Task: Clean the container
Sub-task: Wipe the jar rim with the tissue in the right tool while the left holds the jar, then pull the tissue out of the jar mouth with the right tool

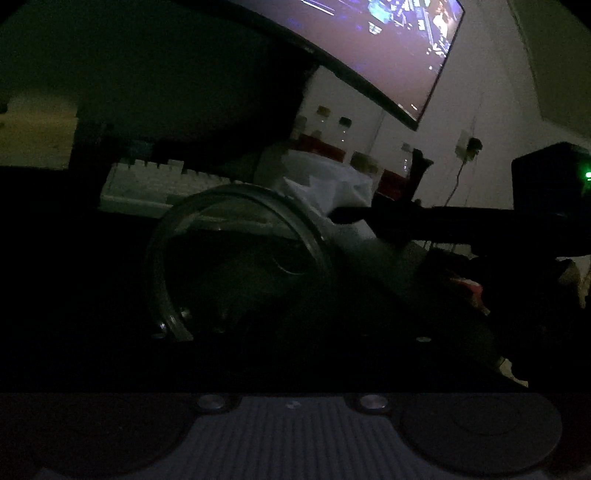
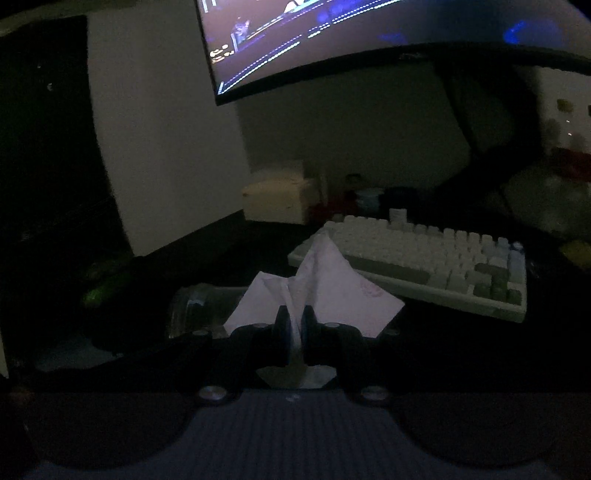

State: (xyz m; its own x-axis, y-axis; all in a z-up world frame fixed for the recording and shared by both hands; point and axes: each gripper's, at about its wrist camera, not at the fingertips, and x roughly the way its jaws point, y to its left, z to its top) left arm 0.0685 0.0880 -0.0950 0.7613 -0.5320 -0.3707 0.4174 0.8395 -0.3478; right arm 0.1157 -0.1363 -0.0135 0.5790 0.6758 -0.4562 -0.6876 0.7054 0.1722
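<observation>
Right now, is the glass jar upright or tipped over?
Tipped: the glass jar lies on its side, round mouth facing the left wrist camera, white tissue beside its rim.

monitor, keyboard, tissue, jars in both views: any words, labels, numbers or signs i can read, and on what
No text can be read in either view.
Monitor: bright marks and shapes on screen, too blurred to read.
Keyboard: keycap legends too small and dim.
Tissue: a faint pinkish print, not legible.
Jars behind the desk: no readable labels.
Glass container: no marking shows.

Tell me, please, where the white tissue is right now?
The white tissue is pinched in the right claw, low centre in the right wrist view, just in front of the keyboard and beside the clear container.
</observation>
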